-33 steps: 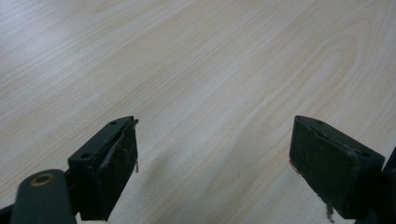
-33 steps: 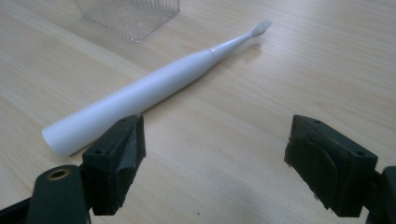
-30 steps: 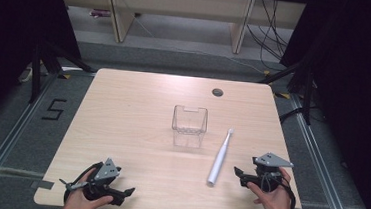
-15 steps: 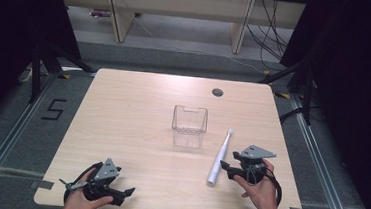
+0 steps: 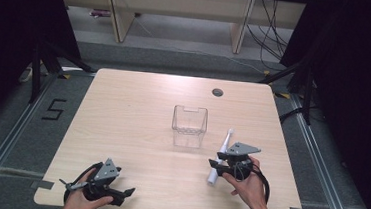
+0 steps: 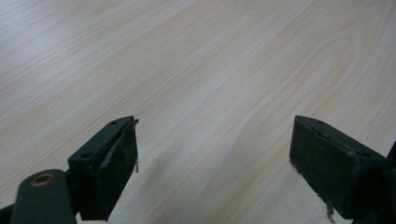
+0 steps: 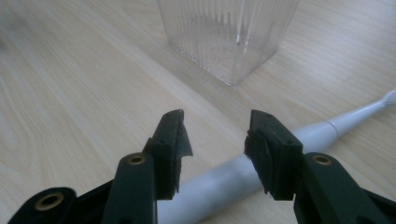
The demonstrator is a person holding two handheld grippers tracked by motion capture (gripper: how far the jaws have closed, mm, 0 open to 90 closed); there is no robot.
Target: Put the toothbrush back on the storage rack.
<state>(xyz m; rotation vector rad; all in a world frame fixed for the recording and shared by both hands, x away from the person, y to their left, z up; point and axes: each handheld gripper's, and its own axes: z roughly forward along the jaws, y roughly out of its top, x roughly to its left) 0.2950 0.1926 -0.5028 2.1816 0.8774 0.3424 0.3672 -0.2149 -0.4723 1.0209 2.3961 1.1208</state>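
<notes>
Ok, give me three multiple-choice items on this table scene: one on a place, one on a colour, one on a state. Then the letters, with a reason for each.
1. Where does the toothbrush lie relative to the clear container, in the high view?
A. Inside it
B. On the table to its right
C. Far to its left

2. What colour is the toothbrush?
A. White
B. Red
C. Black

3. How does the right claw stand?
A. Shut on the container
C. Lifted high above the table
B. Open, jaws over the toothbrush handle

Answers: 1 B, the brush lies flat on the wood beside the container's right side. 2 A, its body is white in both the high view and the right gripper view. 3 B, a gap shows between the jaws, with the handle passing under them; the left claw is open too, over bare wood.
</notes>
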